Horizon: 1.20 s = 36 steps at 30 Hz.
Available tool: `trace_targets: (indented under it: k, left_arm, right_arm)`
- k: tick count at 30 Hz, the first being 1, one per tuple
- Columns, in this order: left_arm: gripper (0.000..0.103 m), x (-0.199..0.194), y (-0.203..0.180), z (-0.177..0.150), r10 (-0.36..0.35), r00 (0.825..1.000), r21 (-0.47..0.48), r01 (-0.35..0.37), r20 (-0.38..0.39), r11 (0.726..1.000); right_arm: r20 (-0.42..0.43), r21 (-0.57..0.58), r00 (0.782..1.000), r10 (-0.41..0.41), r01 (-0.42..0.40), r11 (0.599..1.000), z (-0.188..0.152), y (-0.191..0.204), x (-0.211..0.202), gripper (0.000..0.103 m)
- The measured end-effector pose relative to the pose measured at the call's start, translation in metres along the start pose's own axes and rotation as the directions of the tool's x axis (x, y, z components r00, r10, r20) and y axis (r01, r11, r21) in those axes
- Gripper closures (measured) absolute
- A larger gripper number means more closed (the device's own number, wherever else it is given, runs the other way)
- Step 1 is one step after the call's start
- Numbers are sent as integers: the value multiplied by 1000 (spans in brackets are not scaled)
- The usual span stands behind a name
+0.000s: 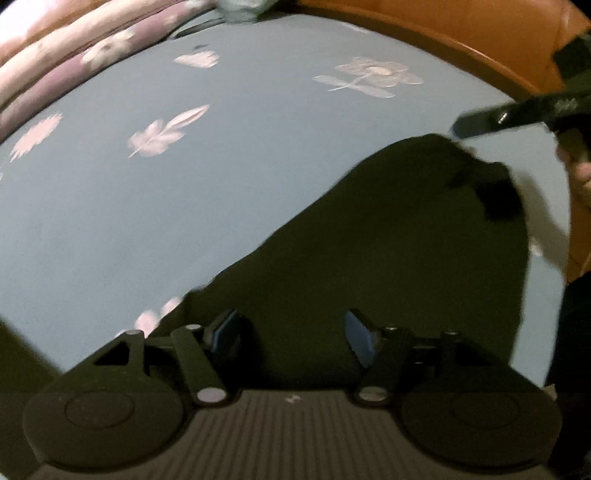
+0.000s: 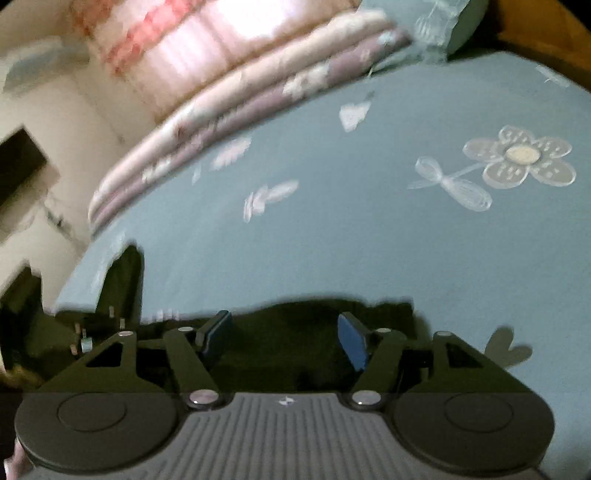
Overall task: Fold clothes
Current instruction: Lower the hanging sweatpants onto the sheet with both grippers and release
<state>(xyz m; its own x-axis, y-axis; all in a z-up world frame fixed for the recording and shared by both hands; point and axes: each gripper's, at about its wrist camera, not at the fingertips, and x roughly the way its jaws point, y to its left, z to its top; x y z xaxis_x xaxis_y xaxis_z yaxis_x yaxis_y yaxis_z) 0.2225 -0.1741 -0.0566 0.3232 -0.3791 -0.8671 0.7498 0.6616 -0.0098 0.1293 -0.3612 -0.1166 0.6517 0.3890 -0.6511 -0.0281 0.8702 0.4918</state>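
Left hand-held gripper (image 1: 291, 338) open over dark garment (image 1: 388, 240), blue bedsheet (image 1: 184, 203) beneath

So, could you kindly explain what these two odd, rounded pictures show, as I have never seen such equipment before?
Each picture comes from a wide-angle camera mounted on a hand-held two-finger gripper, looking forward along its fingers; there is no robot arm. The left gripper and the right gripper both stand open, with blue pads, gripping nothing. Below them a dark garment lies on a blue bedsheet printed with pale flowers. In the left view, the other gripper shows at the far right, near the garment's far corner. Folded pink bedding sits at the back, and an orange-brown bed frame edges the sheet.
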Motion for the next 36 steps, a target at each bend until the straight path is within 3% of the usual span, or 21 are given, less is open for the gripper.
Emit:
trace_targets:
  k: [4,7,11,13,16,19,21,24,27,31,34,36]
  left_arm:
    - [38,13,-32,17,-29,999,75,30,-19,997]
    - [36,44,-38,16,40,991,82,-30,-125,996]
    - [39,38,-39,20,31,992,3,-31,-121,1000]
    - [38,27,-48,26,16,995,-7,-17,-103,1000]
    - [35,14,-76,30,-32,997,50,35,-64,998]
    - [35,20,-98,21,-42,997,88,47,-66,995]
    - [35,36,-104,7,-38,993,72,47,-115,996]
    - [31,41,-104,-9,-35,996,28,37,-78,999]
    - [32,26,-104,-15,-1,997,-24,-1,-82,1000]
    - [31,-5,-82,-16,73,995,-6,-74,-67,997]
    - [31,-34,-44,-15,164,982,-74,-170,-90,983]
    - [32,-54,-9,-14,242,964,-143,-257,-113,956]
  right_arm:
    - [-103,120,995,1,11,993,-5,-26,12,34]
    - [-72,205,997,11,4,979,-5,-44,-9,34]
    - [13,222,1000,18,-21,975,-5,-51,-33,30]
    - [15,210,998,58,-60,976,-6,-47,-34,30]
    - [-23,147,995,99,-95,985,-9,-29,-26,30]
    - [-64,91,997,52,-46,995,-10,-12,-12,28]
    - [-90,59,996,15,-10,998,-9,-3,-2,28]
    - [-106,47,994,-19,24,999,-7,3,7,27]
    - [-92,53,996,11,-6,999,-4,10,12,27]
    - [-80,54,996,32,-27,998,0,20,19,27]
    - [-102,34,995,2,2,999,1,30,32,26]
    - [-120,11,993,-15,16,1000,2,40,42,26]
